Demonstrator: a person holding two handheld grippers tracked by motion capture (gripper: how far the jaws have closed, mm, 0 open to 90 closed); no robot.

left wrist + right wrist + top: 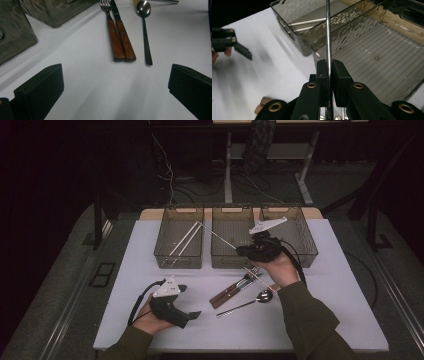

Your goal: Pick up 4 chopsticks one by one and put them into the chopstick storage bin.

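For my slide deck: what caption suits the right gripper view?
Right claw shut on a thin metal chopstick above the middle clear plastic bin.

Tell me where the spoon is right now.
High view: the spoon lies on the white table, right of the wooden-handled fork, below the right gripper.

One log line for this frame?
left gripper: open, idle | right gripper: shut on chopstick | above: middle bin | table: fork, knife, spoon

Premises read as a lab or test room: a white table (pixel 150 320) on grey floor, loose cables (pixel 170 175) behind the table, a metal-legged desk frame (pixel 228 175) beyond, surroundings dark and unfurnished.
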